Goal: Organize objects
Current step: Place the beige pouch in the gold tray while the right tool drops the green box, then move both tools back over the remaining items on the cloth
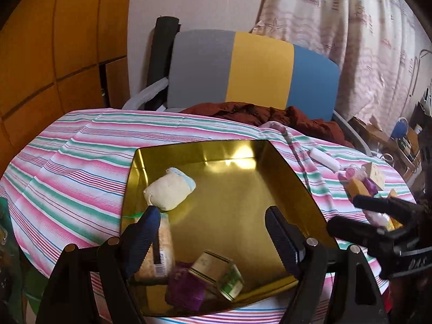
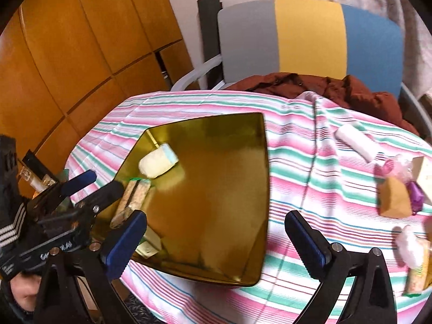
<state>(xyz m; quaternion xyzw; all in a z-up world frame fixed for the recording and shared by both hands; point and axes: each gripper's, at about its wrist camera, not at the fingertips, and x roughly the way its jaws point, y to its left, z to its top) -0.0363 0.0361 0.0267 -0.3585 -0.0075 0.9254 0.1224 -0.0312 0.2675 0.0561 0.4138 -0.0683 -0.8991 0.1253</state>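
Note:
A gold metal tray [image 1: 237, 197] [image 2: 216, 183] lies on the striped tablecloth. Inside it are a cream pouch [image 1: 168, 191] [image 2: 158, 162], a beige packet [image 1: 166, 248] [image 2: 133, 198], a purple item [image 1: 186, 289] and a green-and-white box [image 1: 216, 272]. My left gripper [image 1: 213, 237] [image 2: 106, 181] hangs open over the tray's near left part, holding nothing. My right gripper [image 2: 216, 243] [image 1: 344, 213] is open and empty above the tray's near edge. To the right lie loose items: a white roll [image 2: 356, 141] [image 1: 324, 159], an orange block [image 2: 394, 199] [image 1: 356, 187] and a white fluffy piece [image 2: 410, 245].
A chair [image 1: 259, 70] with a grey, yellow and blue back stands behind the table, a rust-brown garment [image 2: 337, 83] draped over it. Wooden cabinets [image 2: 81, 54] fill the left, a curtain [image 1: 351, 27] the right. A beige box [image 1: 374, 174] and a green packet [image 2: 415, 280] lie at the right.

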